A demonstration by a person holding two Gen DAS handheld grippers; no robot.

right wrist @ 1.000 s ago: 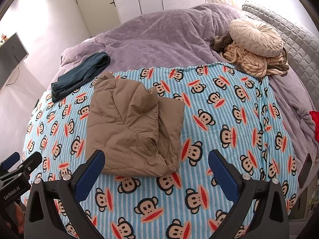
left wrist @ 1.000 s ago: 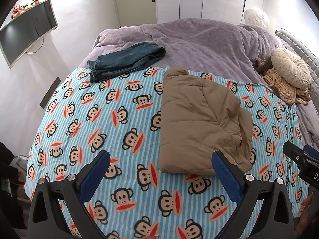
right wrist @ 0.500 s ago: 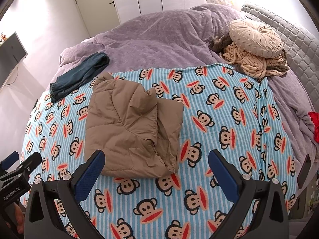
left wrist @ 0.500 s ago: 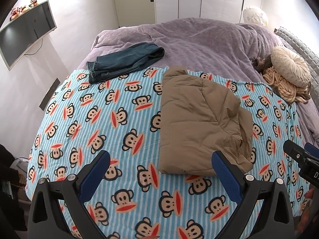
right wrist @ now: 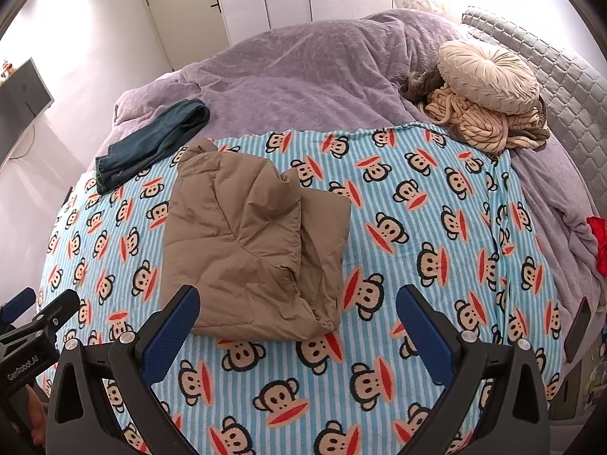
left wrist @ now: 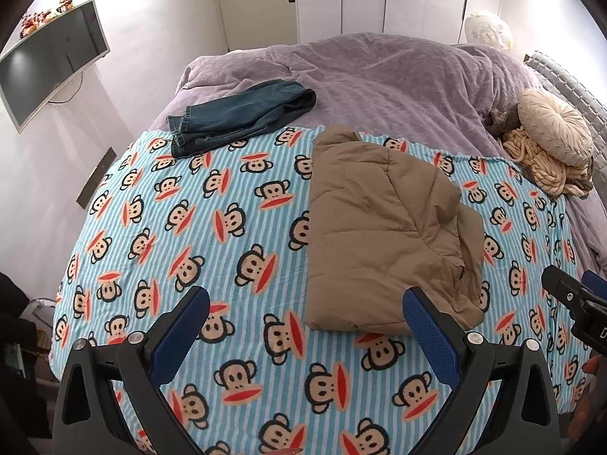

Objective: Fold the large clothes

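A tan puffy jacket (left wrist: 383, 235) (right wrist: 250, 250) lies folded into a rough rectangle on the blue striped monkey-print blanket (left wrist: 212, 250) (right wrist: 425, 250). Folded dark jeans (left wrist: 242, 117) (right wrist: 151, 140) rest at the blanket's far left edge, partly on the purple bedcover. My left gripper (left wrist: 305, 313) hovers open above the blanket, near the jacket's front edge, holding nothing. My right gripper (right wrist: 297, 309) is open too, just in front of the jacket's near right corner. Each gripper shows at the side of the other's view, the right gripper (left wrist: 576, 303) and the left gripper (right wrist: 34, 318).
A purple bedcover (left wrist: 379, 83) fills the far half of the bed. A round cream cushion (right wrist: 489, 76) sits on a chunky knit throw (right wrist: 474, 125) by the grey headboard (right wrist: 561, 87). A monitor (left wrist: 49, 60) hangs on the left wall. A red cloth (right wrist: 599, 242) lies at the right edge.
Both views have drawn back and up slightly from the jacket. The jacket and jeans have not moved, and both grippers stay open.
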